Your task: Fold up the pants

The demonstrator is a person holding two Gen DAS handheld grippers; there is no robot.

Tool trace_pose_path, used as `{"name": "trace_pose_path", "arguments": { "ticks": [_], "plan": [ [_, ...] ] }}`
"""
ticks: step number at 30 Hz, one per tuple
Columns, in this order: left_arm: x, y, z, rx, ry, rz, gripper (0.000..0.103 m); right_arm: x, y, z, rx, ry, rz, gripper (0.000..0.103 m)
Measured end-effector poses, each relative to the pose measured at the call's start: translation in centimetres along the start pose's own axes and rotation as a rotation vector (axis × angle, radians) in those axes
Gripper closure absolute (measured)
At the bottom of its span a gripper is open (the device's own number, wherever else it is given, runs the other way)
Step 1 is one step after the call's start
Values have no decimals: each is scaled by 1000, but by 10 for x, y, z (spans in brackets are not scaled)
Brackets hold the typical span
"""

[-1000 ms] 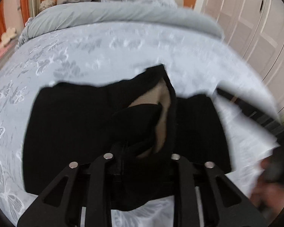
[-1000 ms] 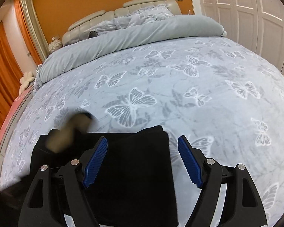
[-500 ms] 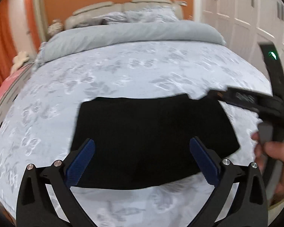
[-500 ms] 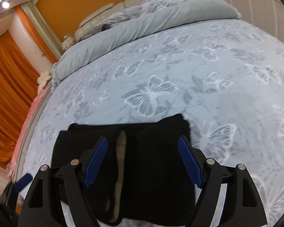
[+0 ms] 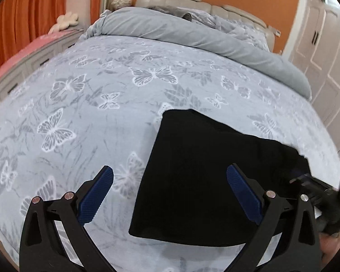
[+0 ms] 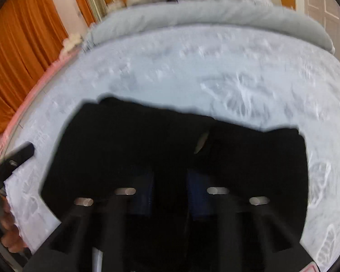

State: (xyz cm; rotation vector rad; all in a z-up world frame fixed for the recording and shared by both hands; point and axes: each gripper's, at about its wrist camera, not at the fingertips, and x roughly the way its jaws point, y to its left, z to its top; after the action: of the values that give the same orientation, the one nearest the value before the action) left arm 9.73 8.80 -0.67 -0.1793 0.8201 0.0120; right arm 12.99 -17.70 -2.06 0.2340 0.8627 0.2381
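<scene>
The black pants (image 5: pixel 199 170) lie folded in a flat block on the butterfly-print bed cover. My left gripper (image 5: pixel 170 195) is open and empty, held above the block's near left part; its left pad hangs over bare cover. In the blurred right wrist view the pants (image 6: pixel 147 140) fill the lower middle, with a small beige patch of lining showing. My right gripper (image 6: pixel 170 188) has its blue pads drawn close together over the black cloth; the blur hides whether cloth is pinched. The right gripper also shows at the left wrist view's right edge (image 5: pixel 315 188).
The bed cover (image 5: pixel 102 95) stretches far ahead, with a rolled grey duvet (image 5: pixel 192 34) and headboard at the back. Orange curtains (image 5: pixel 22 18) stand left, white wardrobe doors (image 5: pixel 324 52) right. The bed's near edge lies just below the pants.
My left gripper let go of the pants, opened and swung left. The lifted fold with beige lining now lies flat. My right gripper's jaws closed in over the cloth.
</scene>
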Motion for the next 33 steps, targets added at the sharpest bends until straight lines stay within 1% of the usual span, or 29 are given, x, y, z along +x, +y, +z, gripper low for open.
{"name": "trace_pose_path", "arguments": {
  "ticks": [1, 3, 4, 5, 6, 7, 8, 9, 10, 12, 13, 14, 16, 18, 19, 20, 21, 22, 23, 25, 27, 32, 33],
  "plan": [
    [-3, 2, 0, -5, -8, 1, 5, -29, -4, 9, 0, -96, -9, 82],
    [-6, 2, 0, 7, -29, 19, 5, -56, -11, 15, -28, -175, -65, 82],
    [-7, 0, -1, 21, -40, 44, 5, -57, -23, 14, -29, -173, -106, 82],
    [-6, -1, -1, 33, -41, 58, 5, -39, -46, 9, 1, -85, -170, 82],
    [-4, -3, -2, 39, -36, 65, 5, -24, -61, 2, 32, -8, -201, 82],
    [-1, -5, -2, 40, -22, 61, 5, 0, -79, -10, 82, 119, -213, 81],
    [1, -5, -2, 38, -11, 55, 5, 5, -83, -15, 95, 151, -199, 80],
    [4, -5, -3, 37, 0, 48, 5, -2, -81, -13, 93, 129, -193, 79],
    [6, -7, -4, 41, 10, 40, 5, -20, -76, -7, 86, 73, -177, 76],
    [6, -8, -6, 51, 12, 40, 5, -50, -74, -3, 106, -39, -149, 60],
    [5, -8, -6, 56, 10, 45, 5, -64, -77, -5, 135, -76, -167, 37],
    [5, -8, -6, 60, 8, 52, 5, -70, -82, -7, 153, -86, -175, 34],
    [5, -7, -5, 57, 11, 37, 5, -70, -96, -17, 178, -17, -128, 34],
    [6, -9, -6, 56, 22, 17, 5, -65, -113, -32, 238, 63, -37, 40],
    [7, -11, -6, 59, 28, 7, 5, -61, -114, -38, 248, 94, -9, 45],
    [7, -13, -8, 66, 34, -1, 5, -60, -115, -47, 251, 125, 30, 48],
    [7, -17, -9, 77, 39, -8, 5, -58, -110, -55, 242, 144, 56, 48],
    [7, -20, -10, 88, 42, -14, 5, -60, -105, -64, 206, 166, 75, 47],
    [7, -24, -12, 102, 46, -22, 5, -63, -100, -70, 177, 170, 73, 44],
    [6, -32, -16, 125, 44, -28, 5, -65, -91, -79, 133, 183, 58, 44],
    [7, -42, -21, 162, 45, -29, 5, -61, -87, -81, 106, 206, 30, 44],
    [9, -56, -29, 216, 48, -22, 5, -61, -81, -83, 103, 209, 62, 44],
    [10, -57, -29, 220, 47, -19, 5, -62, -76, -82, 88, 203, 52, 44]
  ]
}}
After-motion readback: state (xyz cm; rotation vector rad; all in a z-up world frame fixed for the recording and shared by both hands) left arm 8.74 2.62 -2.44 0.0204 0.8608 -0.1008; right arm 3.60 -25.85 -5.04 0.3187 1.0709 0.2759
